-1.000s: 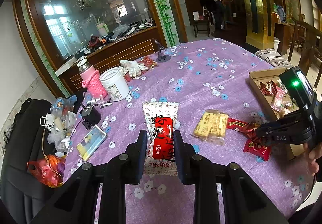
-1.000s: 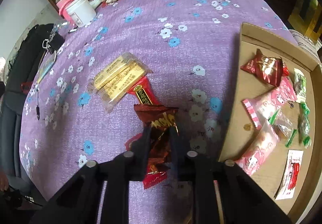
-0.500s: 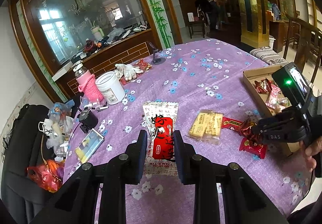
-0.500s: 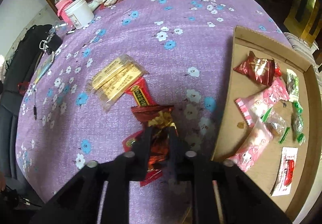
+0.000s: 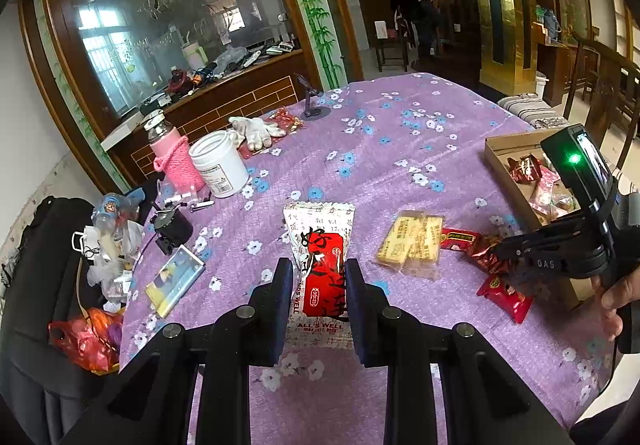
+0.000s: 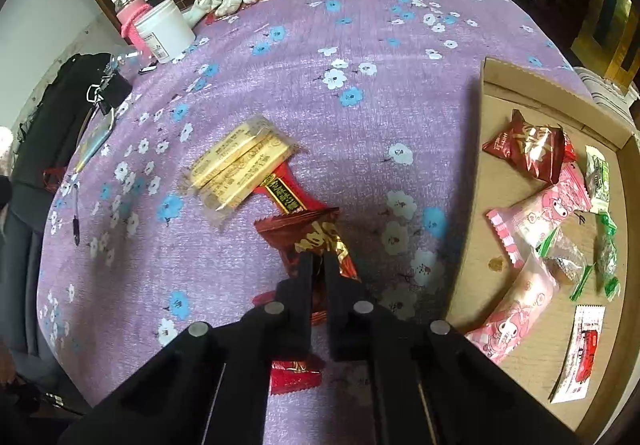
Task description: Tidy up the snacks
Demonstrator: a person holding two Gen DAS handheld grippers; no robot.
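My left gripper (image 5: 318, 281) is shut on a white and red snack packet (image 5: 320, 265) and holds it above the purple flowered tablecloth (image 5: 360, 149). My right gripper (image 6: 318, 265) is shut on a dark red foil snack (image 6: 312, 241), lifted just off the cloth; it also shows in the left wrist view (image 5: 486, 251). A clear pack of yellow bars (image 6: 240, 163) and red packets (image 6: 282, 193) lie beside it. A cardboard tray (image 6: 476, 245) on the right holds several snacks.
A white jar (image 5: 220, 163), a pink-sleeved bottle (image 5: 172, 157), white gloves (image 5: 256, 129) and a phone stand (image 5: 314, 105) stand at the table's far side. A card (image 5: 174, 279) and clutter lie at the left edge.
My right gripper has risen a little with the dark red foil snack. My left gripper has lifted slightly with its packet still held.
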